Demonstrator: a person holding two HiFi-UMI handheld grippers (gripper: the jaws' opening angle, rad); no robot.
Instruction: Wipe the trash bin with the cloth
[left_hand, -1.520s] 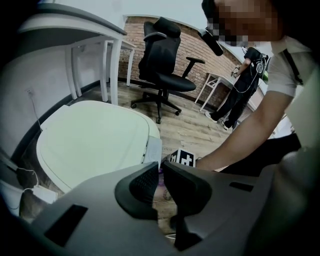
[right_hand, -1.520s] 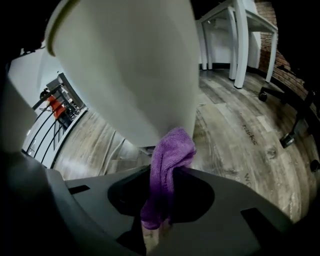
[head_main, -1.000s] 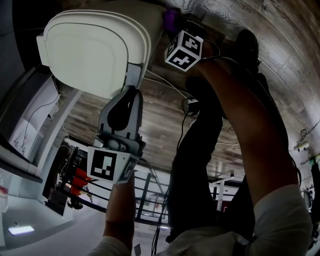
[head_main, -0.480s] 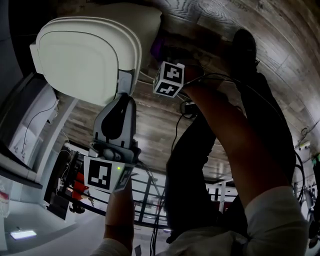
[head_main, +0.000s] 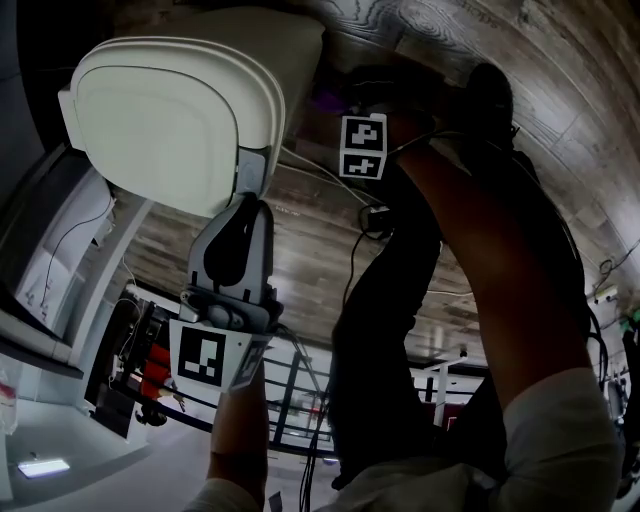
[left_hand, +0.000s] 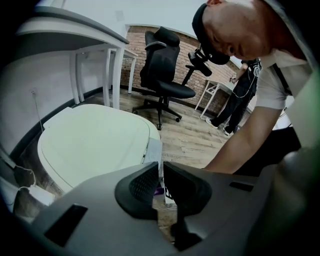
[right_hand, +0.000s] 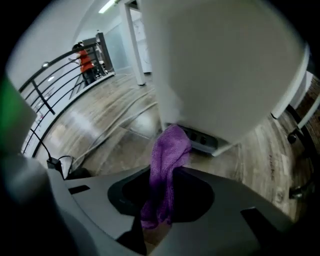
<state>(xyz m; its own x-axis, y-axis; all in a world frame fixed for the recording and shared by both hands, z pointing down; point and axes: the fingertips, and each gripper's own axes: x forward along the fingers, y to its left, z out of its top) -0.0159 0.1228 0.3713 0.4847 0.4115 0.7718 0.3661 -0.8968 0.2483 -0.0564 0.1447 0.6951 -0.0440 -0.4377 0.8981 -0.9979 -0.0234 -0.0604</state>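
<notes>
the white trash bin (head_main: 170, 110) stands on the wood floor (head_main: 300, 225) with its lid (left_hand: 95, 140) down, and it fills the upper part of both gripper views. it looks like hollow moulded plastic, so probably light, stiff and smooth. a sideways wipe could slide or tip it on the boards, so it wants steadying high up, at the grey hinge strip behind the lid.

the left hand-held gripper (left_hand: 160, 175) is clenched with its pads nearly meeting, and its tips sit right at that grey strip. whether they pinch the strip's edge or only press against it cannot be told.

the right hand-held gripper (right_hand: 162, 192) is beside the bin's far side, low down. it is clamped on the purple cloth (right_hand: 167, 160).

the cloth is soft, limp, fluffy and light. it is held by a bunched middle fold, with a loose end standing past the tips toward the bin's lower wall. whether that end touches the wall is unclear. the free end is the part to wipe with. it will fold over under pressure, so press it flat and keep the grip firm, since a thin fold may pull free.
</notes>
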